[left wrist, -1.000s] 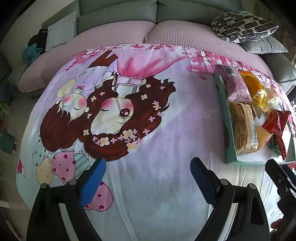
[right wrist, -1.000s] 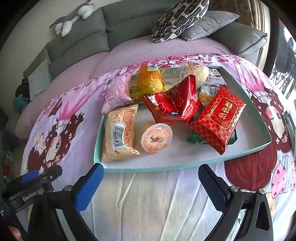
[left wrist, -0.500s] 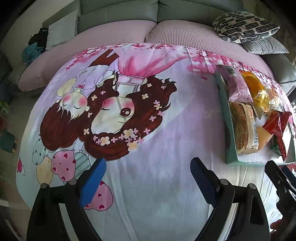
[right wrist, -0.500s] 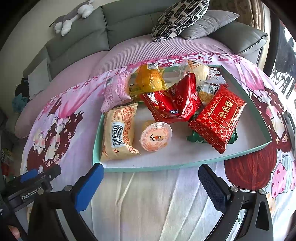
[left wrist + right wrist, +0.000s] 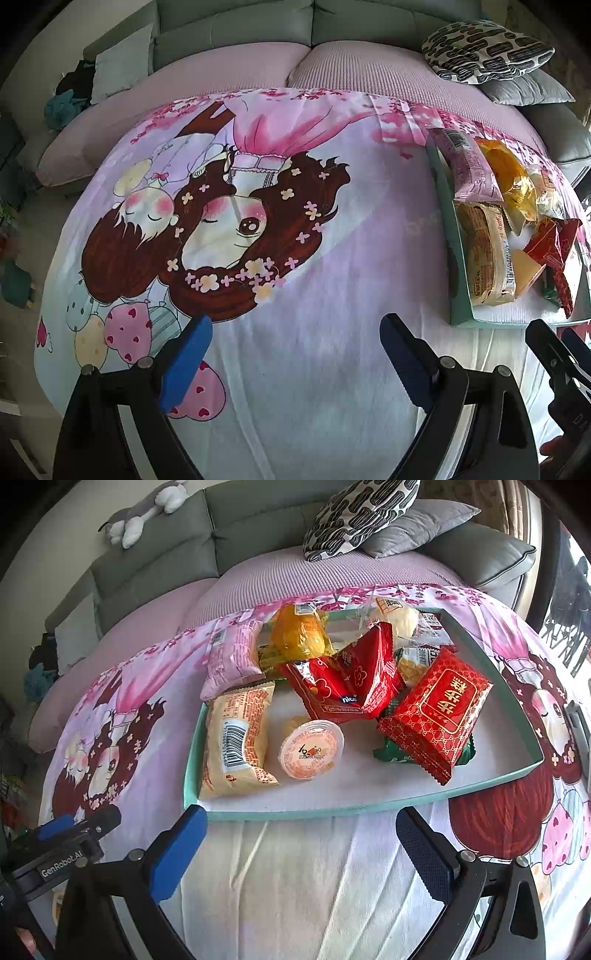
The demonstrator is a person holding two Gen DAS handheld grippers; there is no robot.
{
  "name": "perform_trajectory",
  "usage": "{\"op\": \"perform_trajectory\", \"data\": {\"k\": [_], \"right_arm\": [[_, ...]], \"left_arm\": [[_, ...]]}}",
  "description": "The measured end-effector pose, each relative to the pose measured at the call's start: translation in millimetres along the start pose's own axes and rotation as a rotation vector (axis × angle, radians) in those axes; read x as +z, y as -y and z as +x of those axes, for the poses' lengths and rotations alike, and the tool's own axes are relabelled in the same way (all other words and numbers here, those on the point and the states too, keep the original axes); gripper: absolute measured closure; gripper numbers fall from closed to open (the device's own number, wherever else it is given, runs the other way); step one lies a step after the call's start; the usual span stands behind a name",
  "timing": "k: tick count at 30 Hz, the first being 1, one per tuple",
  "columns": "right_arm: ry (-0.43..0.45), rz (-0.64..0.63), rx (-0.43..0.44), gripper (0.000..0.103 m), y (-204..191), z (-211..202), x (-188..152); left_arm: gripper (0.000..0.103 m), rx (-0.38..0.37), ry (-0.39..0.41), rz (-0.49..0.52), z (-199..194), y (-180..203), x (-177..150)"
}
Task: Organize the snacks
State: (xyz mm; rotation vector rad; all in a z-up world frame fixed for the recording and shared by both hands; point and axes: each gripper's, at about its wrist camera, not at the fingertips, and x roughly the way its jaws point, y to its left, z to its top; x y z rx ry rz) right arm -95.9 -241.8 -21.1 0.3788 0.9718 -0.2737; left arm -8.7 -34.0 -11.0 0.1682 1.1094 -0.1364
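Observation:
A teal-rimmed tray [image 5: 306,814] on a cartoon-print blanket holds several snacks: a beige bread pack [image 5: 236,738], a jelly cup [image 5: 312,747], a red bag [image 5: 351,679], a red patterned box [image 5: 436,709], a pink pack [image 5: 232,657] and an orange pack [image 5: 299,635]. My right gripper [image 5: 295,845] is open and empty just in front of the tray's near rim. My left gripper [image 5: 295,354] is open and empty over bare blanket, left of the tray [image 5: 460,295].
A grey sofa [image 5: 184,554] runs along the back with a patterned cushion [image 5: 362,513] and a plush toy [image 5: 144,513]. The blanket [image 5: 258,221] covers a pink ottoman. The left gripper shows at the lower left of the right wrist view [image 5: 70,842].
Both views have shifted slightly; the tray sits a little lower and nearer in the right wrist view. Both grippers stay open and empty.

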Motion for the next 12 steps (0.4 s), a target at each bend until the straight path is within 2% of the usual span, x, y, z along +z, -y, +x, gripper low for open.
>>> {"op": "perform_trajectory", "data": {"k": [12], "right_arm": [[-0.005,-0.001,0.002,0.0,0.1,0.6,0.3]], "left_arm": [[0.011,-0.002,0.015,0.002,-2.7,0.1,-0.3]]}}
